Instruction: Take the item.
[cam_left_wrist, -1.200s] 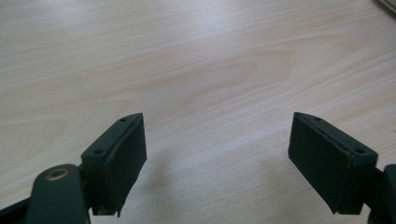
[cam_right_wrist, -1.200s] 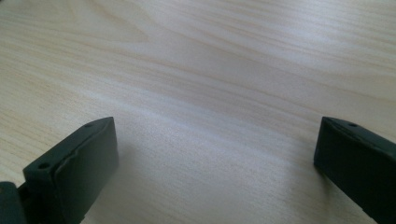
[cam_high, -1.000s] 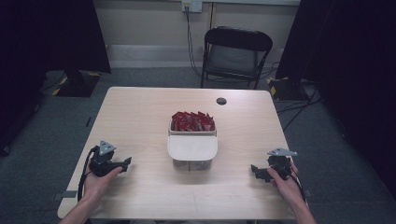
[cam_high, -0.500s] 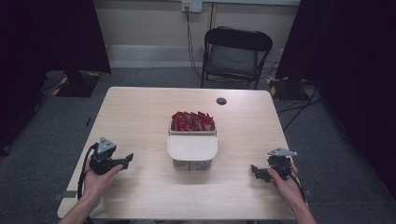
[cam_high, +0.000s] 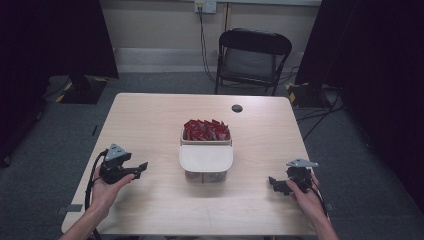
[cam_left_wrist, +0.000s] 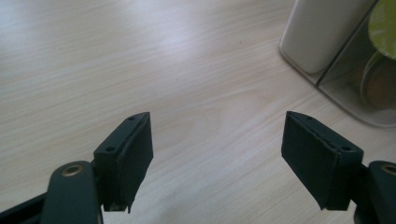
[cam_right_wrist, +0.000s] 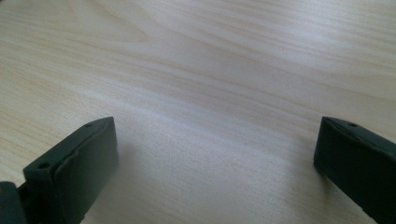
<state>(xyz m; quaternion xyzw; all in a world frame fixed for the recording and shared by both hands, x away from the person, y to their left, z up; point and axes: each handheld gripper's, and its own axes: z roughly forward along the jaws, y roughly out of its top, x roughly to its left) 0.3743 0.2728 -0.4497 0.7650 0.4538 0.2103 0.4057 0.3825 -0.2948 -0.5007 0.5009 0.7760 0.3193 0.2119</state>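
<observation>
Clear box (cam_high: 206, 159) with white lid mid-table, long axis running away from the person. Left gripper (cam_high: 141, 168) nearer, jaws spread and empty, just been narrowing, box off to its right. Right gripper (cam_high: 274, 182) spread, empty, farther off.

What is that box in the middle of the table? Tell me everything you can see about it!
The box is a see-through container with rounded corners, standing upright at the middle of the wooden table. A pale cream lid covers its near half. The far half is open and heaped with shiny red packets. Through the clear wall, the left gripper view shows round things, yellow-green and brown, too blurred to name. Nothing touches the box except the table.
</observation>
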